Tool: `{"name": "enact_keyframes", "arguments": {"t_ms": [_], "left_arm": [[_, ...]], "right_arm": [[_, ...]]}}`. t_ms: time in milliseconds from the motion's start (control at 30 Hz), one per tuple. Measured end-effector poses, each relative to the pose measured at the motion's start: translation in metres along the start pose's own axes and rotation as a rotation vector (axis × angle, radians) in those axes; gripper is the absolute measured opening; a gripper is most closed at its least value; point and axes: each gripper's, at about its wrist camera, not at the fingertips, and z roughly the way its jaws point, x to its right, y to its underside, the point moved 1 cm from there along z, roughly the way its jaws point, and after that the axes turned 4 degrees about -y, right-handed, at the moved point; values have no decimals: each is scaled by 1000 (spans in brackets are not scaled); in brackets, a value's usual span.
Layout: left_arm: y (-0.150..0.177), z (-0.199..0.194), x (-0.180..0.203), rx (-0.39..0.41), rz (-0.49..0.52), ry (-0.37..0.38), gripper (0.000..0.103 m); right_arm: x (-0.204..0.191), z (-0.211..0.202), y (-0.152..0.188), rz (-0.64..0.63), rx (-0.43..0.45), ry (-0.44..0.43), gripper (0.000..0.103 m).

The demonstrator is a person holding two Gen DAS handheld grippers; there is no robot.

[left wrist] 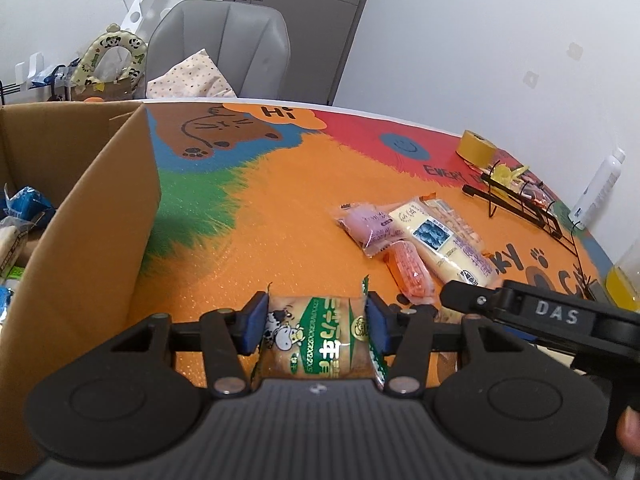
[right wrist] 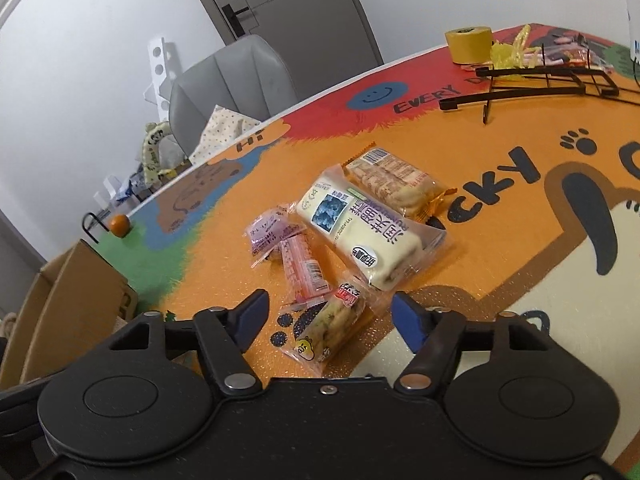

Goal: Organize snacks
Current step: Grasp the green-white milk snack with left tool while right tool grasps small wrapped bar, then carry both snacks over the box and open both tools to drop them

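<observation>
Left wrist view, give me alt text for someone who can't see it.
The left gripper clamps a green-labelled snack pack above an orange table mat. An open cardboard box stands to its left; more wrapped snacks lie ahead on the right.

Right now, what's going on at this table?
A person is sorting snacks with two handheld grippers. The left gripper has its fingers clamped on a green cow-print snack pack beside the cardboard box. The right gripper is open around a small cookie packet lying on the table; other snacks lie beyond.
</observation>
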Motion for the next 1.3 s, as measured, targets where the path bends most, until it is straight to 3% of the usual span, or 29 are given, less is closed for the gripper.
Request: {"name": "enact_keyframes", "arguments": {"t_ms": [167,267,333,667,1300], "left_arm": [[0,0,-3,1,-12,-1,51],[0,0,-6,-2,-21,-3,51],[0,-2,-7,-1,-26,-8,51],[-1,-14,0,15,-30,7,51],[-26,-81,-5,157,-18,32,51]], "right_arm": [[-10,10,6,-44,-32,42,55],[-10,9,10,-77,-27,77,38],[-4,6,10,-53,-34,58,17],[11,-21,10,12,6,-7,17],[-39,-64,-5,-39,95,-133,17]]}}
